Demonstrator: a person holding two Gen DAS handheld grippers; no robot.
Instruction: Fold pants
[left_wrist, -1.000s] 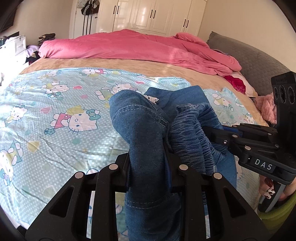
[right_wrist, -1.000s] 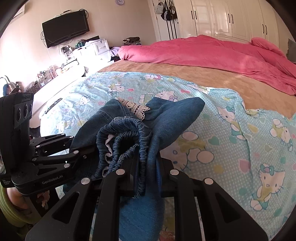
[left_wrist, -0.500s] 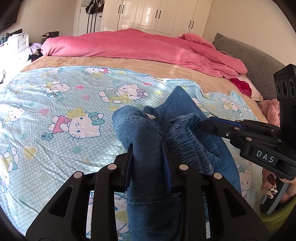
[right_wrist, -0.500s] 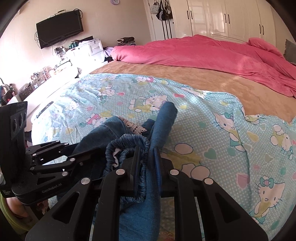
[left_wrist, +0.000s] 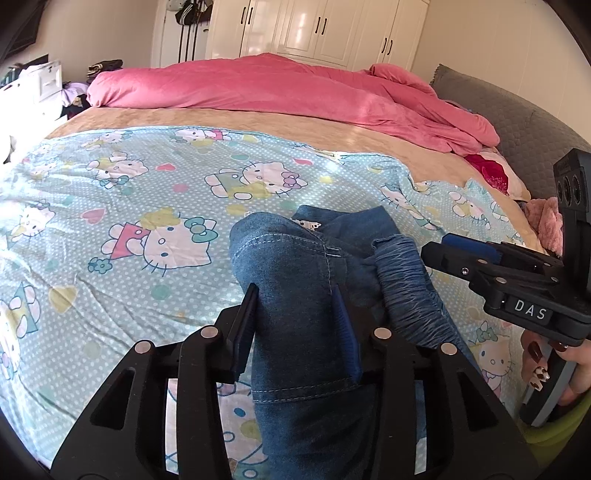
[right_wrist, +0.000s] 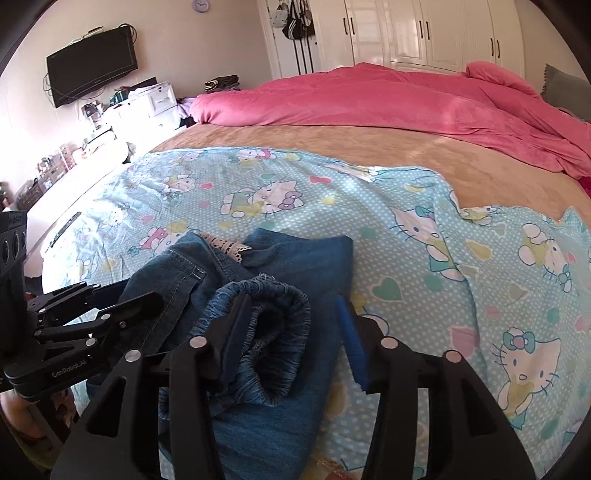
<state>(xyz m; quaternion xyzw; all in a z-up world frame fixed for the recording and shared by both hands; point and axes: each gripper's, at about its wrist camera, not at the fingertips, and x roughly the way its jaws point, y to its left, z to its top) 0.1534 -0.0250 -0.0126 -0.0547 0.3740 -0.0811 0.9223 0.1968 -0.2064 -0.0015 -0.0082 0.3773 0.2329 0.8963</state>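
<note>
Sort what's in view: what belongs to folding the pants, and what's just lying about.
For the job:
denim pants
left gripper
right gripper
cartoon-cat sheet under the pants

Just lying about:
pink duvet
wall TV
hanging bags
white drawer unit

A home bedroom, seen from my two hand-held cameras: a bed (left_wrist: 258, 125) spread with a cartoon-cat sheet (left_wrist: 110, 206) and a heaped pink duvet (left_wrist: 280, 88), backed by white built-in wardrobes (left_wrist: 317, 33). A wall-mounted television (right_wrist: 92, 70) hangs above white drawers (right_wrist: 155, 101) and a shelf of what may be toiletries (right_wrist: 48, 170).
</note>
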